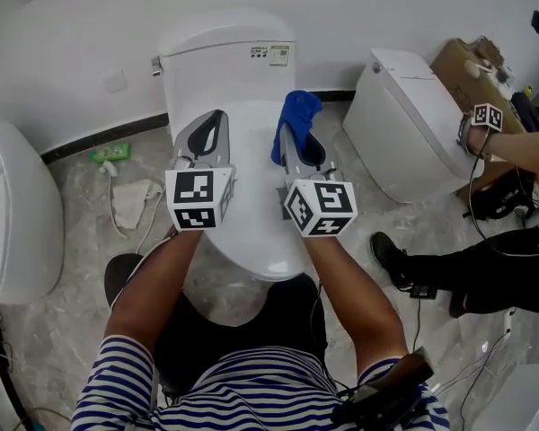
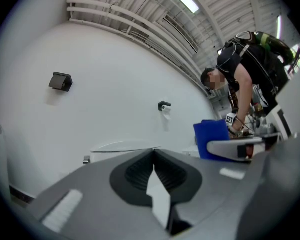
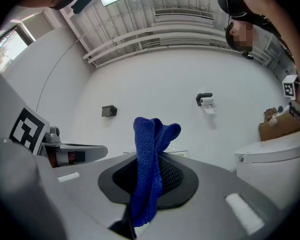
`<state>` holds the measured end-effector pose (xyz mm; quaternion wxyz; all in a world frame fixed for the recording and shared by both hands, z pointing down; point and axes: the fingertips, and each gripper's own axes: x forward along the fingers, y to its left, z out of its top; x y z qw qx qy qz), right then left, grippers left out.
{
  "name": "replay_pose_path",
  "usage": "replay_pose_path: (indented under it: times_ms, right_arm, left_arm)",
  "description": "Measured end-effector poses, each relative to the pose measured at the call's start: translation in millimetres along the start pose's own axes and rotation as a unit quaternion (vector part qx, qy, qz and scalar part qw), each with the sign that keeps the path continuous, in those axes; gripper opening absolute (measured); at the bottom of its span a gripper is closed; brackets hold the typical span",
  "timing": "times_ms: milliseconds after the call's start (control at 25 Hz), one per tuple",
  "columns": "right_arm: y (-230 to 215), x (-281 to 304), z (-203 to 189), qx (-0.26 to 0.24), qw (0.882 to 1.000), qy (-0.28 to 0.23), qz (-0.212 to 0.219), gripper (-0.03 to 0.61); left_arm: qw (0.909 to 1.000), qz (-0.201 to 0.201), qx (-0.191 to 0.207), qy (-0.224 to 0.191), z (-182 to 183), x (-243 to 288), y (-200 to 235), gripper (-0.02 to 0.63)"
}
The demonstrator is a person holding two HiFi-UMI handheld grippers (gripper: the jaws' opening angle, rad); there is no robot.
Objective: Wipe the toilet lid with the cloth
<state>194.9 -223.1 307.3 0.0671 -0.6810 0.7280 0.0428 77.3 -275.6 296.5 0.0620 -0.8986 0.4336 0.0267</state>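
The right gripper (image 1: 301, 146) is clamped on a bunched blue knitted cloth (image 3: 147, 174), and the left gripper (image 2: 154, 156) has its 2 jaws pressed together on nothing, both above the closed white toilet lid (image 1: 251, 205). The narrow pinch could let the cloth slip under wiping drag. It bulges beyond the jaw tips, over the lid's rear.

1. We see the toilet lid (image 1: 251, 241), white, glossy and oval. It is shut flat over the bowl, with its rear end against the tank (image 1: 229, 57).
2. The cloth (image 1: 298, 113) is deep blue and knitted, bunched into folds. It is pinched between the jaws of the right gripper (image 1: 296, 142), and its loose end stands out past the tips.
3. From the head view the cloth sits over the lid's rear right part, near the tank. We cannot tell whether it touches the lid.
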Motion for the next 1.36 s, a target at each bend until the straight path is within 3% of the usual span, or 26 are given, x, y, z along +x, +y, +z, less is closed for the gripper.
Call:
replay_pose_path:
  times_ms: [1360]
  right_arm:
    - [-5.4, -7.6, -5.0, -0.009, 1.0, 0.01, 0.002, 0.061]
  left_arm:
    - [1.0, -0.008, 0.003, 0.004, -5.9, 4.2, -13.5, 0.005]
